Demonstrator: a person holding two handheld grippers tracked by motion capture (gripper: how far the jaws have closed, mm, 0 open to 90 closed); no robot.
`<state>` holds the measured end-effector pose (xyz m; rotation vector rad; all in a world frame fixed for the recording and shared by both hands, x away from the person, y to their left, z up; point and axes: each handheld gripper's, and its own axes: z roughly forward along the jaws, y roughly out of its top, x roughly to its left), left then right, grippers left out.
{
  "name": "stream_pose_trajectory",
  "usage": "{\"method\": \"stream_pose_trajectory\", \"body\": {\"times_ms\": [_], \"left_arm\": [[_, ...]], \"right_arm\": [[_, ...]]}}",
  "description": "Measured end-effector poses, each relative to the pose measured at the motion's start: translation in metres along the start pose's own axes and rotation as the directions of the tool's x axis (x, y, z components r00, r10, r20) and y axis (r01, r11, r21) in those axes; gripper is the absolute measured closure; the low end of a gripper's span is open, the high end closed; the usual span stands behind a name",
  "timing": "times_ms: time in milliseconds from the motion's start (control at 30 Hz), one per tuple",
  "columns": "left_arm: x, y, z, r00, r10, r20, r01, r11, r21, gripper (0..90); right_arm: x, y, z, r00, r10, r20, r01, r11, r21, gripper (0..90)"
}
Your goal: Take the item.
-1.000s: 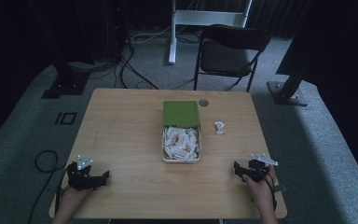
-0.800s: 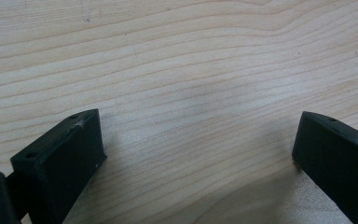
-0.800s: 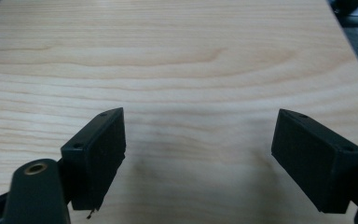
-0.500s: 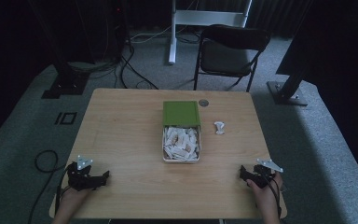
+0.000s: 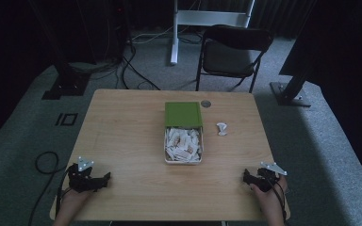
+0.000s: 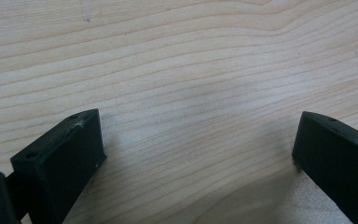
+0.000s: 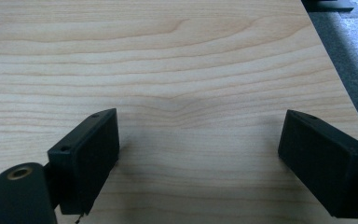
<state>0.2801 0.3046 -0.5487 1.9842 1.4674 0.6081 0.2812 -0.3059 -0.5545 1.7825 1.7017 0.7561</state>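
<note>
- Left gripper (image 5: 104, 178): it rests on the near left part of the table (image 5: 122, 122), the hand coming in from the near edge. Its jaws point right, toward the table's middle, and in the left gripper view they stand wide apart with bare wood between them; it holds nothing.
- Tin (image 5: 183, 144): it sits mid-table, well apart from both grippers. It is open and heaped with small white packets (image 5: 184, 141); its green lid (image 5: 183, 114) lies at its far end, touching or overlapping the rim, I cannot tell which.
- Loose packet (image 5: 222, 129): one small white piece lies on the wood just right of the tin, apart from it. A small dark round thing (image 5: 205, 103) lies near the lid's far right corner; what it is I cannot tell.
- Right gripper (image 5: 246, 177): it lies on the near right part of the table, close to the right edge, jaws pointing left. They have just been opening and now stand spread, with only wood between them.
- Progress, as I judge it: nothing is gripped and neither hand is near the tin, so the handling of the packets looks either not begun or paused. The loose piece is outside the tin, and the lid is off.
</note>
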Motion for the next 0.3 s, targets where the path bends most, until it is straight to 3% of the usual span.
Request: {"method": "stream_pose_trajectory", "body": {"times_ms": [300], "left_arm": [[0.0, 0.0, 0.0, 1.0, 0.0, 0.001, 0.0, 1.0, 0.0, 2.8]], "right_arm": [[-0.0012, 0.0007, 0.0009, 1.0, -0.005, -0.005, 0.005, 1.0, 0.0, 11.8]]}}
